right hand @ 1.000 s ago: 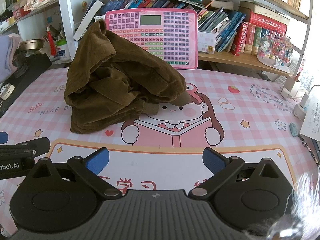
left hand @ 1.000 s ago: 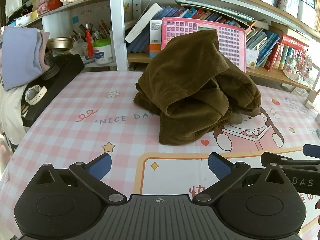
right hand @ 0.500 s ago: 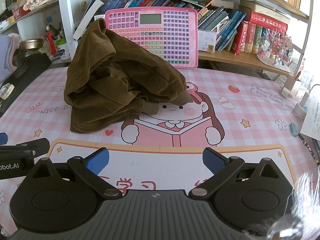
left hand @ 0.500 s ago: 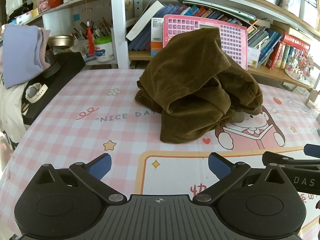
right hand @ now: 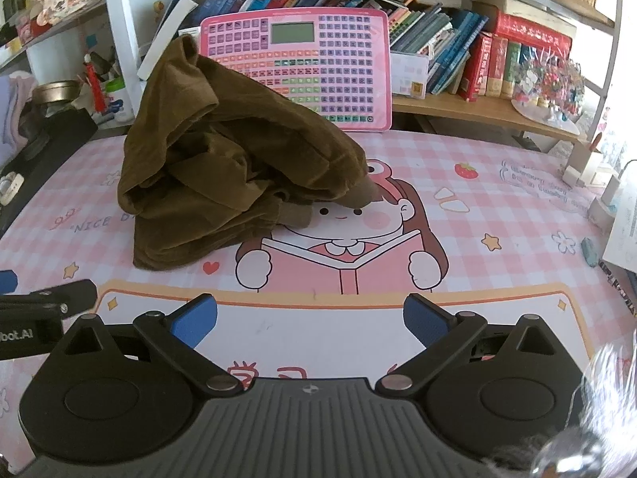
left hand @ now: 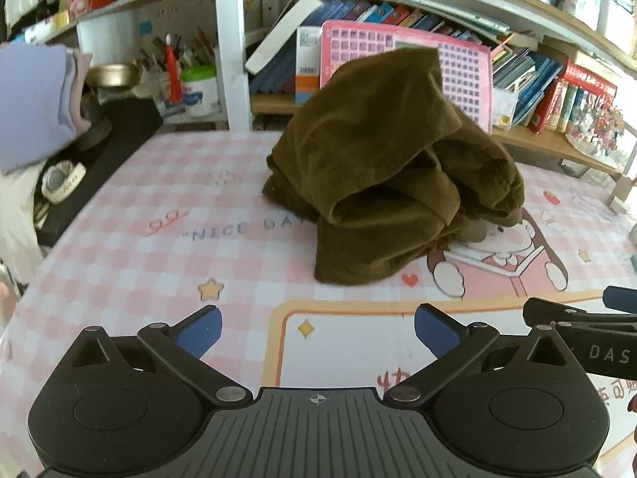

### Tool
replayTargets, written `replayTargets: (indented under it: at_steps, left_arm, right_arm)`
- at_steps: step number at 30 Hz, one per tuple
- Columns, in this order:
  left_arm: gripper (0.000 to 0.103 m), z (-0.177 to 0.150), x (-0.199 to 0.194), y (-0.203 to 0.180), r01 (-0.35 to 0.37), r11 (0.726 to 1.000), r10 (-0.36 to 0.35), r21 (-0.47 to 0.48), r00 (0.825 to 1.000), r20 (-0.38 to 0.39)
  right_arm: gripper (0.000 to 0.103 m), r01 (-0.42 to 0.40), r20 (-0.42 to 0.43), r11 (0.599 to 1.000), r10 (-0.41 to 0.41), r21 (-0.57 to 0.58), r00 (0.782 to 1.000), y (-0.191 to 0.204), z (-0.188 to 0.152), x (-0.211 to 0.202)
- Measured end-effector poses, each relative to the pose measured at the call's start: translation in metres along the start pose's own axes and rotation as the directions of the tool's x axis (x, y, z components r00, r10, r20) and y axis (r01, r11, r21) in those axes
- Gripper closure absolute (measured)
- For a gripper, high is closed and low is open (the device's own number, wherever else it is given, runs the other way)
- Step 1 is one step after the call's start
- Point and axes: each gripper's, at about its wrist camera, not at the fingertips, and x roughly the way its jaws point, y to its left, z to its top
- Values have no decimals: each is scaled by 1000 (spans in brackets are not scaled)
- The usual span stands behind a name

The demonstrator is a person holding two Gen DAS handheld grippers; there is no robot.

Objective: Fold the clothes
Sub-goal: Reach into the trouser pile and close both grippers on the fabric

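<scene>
So there's a brown garment [left hand: 390, 167] dumped in a crumpled heap on the tabletop [left hand: 131, 263], which has a pink checkered mat with a cartoon girl reading a book [right hand: 342, 239]. The pile's peak leans up against a pink keyboard toy [right hand: 318, 75] standing at the back, in front of a shelf of books [right hand: 458, 51]. The heap's near edge overlaps the cartoon's head a bit.

Left tool [left hand: 317, 330] has its blue-padded fingers spread wide with nothing between them, sitting low near the front edge of the mat, well short of the cloth. Right tool [right hand: 310, 318] is the same deal, wide and empty, just beside the left one; each shows up at the edge of the other's view. Off to the left there's a black case [left hand: 99, 159] with a watch [left hand: 59, 177] on it and some folded lilac fabric [left hand: 32, 107] above
</scene>
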Motion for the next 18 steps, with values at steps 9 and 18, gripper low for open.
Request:
replayTargets:
  at_steps: [9, 18]
  left_arm:
    - [0, 3, 10, -20, -86, 982, 78, 171, 996, 53]
    - [0, 15, 16, -27, -12, 986, 13, 167, 1000, -7]
  right_arm:
    - [0, -38, -4, 990, 39, 137, 999, -27, 1, 18]
    - [0, -85, -33, 974, 94, 211, 995, -35, 1, 32]
